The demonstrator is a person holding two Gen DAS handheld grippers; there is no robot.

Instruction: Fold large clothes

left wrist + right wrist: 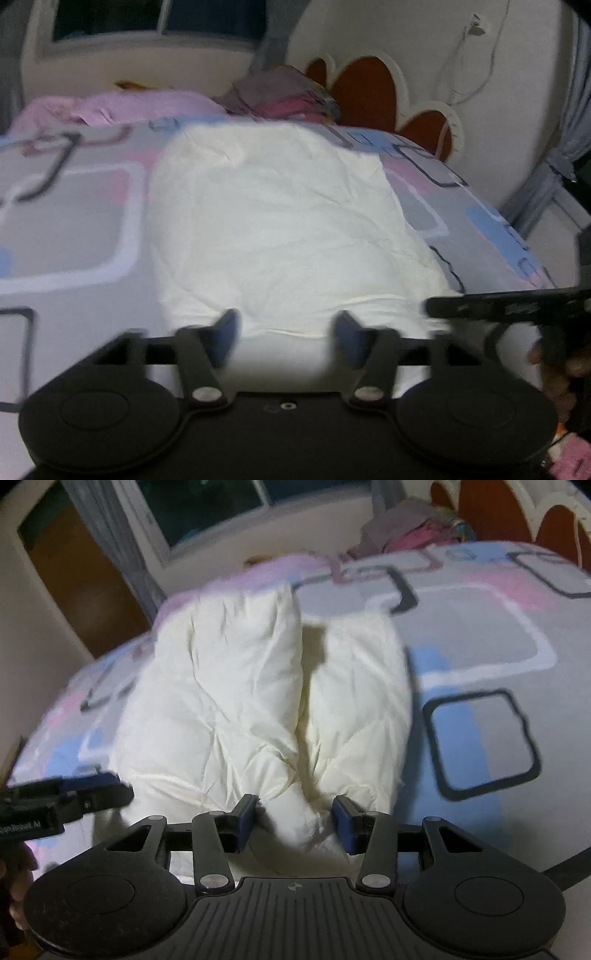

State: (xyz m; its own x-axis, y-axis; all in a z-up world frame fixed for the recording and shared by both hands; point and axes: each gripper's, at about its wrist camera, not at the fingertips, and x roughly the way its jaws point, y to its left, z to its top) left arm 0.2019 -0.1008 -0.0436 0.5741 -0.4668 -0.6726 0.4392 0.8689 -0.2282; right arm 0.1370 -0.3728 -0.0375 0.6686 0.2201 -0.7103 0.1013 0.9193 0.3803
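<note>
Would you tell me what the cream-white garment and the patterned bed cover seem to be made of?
The cream-white garment looks like thin matte woven fabric, perhaps padded: fine creases, puffy folds. The patterned bed cover looks like smooth printed cotton-like cloth, lying flat; blur leaves this open.

I see a bed under a grey, pink and blue patterned sheet (480, 635), a white headboard with red-brown panels (365, 88), a dark window (207, 506), and a brown wooden door (70, 565).

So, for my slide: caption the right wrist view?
Right gripper open over cream padded garment on patterned bedsheet.
</note>
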